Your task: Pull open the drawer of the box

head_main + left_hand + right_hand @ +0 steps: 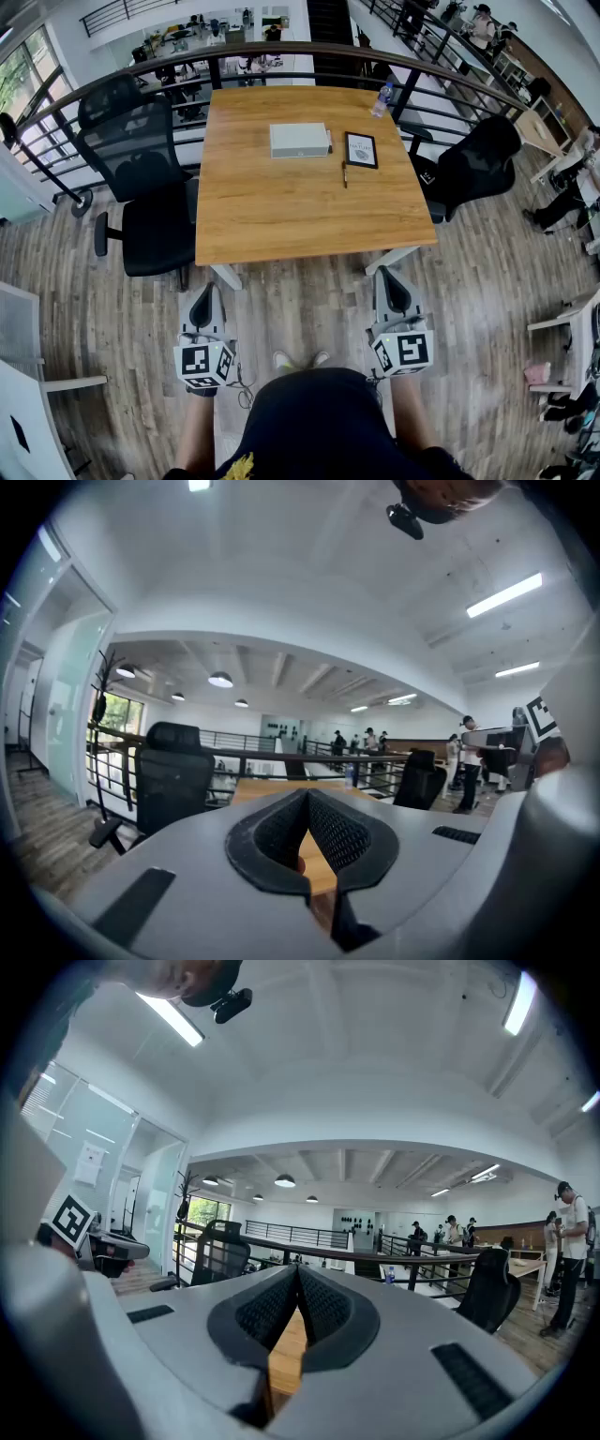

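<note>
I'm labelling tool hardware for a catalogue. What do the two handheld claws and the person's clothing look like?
Both the left claw and right claw have pale grey shells, black textured pads, and a cube of black-and-white square markers. A thin cable trails by the left. The person's top is dark.

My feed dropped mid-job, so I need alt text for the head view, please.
A person stands back from a wooden table, holding the left tongs and right tongs low and shut, short of its near edge. A pale box sits near the table's far middle, with a tablet and pen to its right.
</note>
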`<move>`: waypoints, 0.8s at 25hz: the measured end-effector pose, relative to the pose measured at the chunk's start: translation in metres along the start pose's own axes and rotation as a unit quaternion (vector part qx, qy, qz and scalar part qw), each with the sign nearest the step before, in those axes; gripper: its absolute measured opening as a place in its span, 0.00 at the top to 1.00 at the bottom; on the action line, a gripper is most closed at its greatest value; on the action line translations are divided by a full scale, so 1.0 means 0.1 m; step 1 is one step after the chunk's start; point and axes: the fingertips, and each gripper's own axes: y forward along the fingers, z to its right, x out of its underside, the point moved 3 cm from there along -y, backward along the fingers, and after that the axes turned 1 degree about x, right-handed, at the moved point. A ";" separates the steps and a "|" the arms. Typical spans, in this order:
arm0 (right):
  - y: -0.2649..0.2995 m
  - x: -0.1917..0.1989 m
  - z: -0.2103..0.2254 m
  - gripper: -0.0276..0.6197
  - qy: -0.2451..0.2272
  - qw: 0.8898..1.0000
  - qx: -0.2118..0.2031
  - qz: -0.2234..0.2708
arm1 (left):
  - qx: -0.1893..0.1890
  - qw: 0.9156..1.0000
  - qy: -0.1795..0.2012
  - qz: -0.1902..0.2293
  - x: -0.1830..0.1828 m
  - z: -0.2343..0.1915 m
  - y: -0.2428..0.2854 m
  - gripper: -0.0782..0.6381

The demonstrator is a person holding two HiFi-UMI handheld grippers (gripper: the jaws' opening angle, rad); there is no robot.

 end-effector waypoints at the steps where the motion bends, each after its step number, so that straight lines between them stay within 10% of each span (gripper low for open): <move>1: 0.00 0.02 -0.01 0.96 0.003 1.000 -0.005 -0.005 | 0.013 1.000 -0.012 -0.010 0.03 0.06 0.03 0.87; 14: 0.14 0.16 -0.11 0.96 0.015 0.999 -0.028 -0.033 | 0.120 0.992 -0.025 -0.006 0.07 0.59 0.16 0.87; 20: 0.14 0.23 -0.32 0.96 -0.003 0.998 -0.045 -0.047 | 0.099 0.995 -0.002 -0.004 0.12 0.50 0.07 0.87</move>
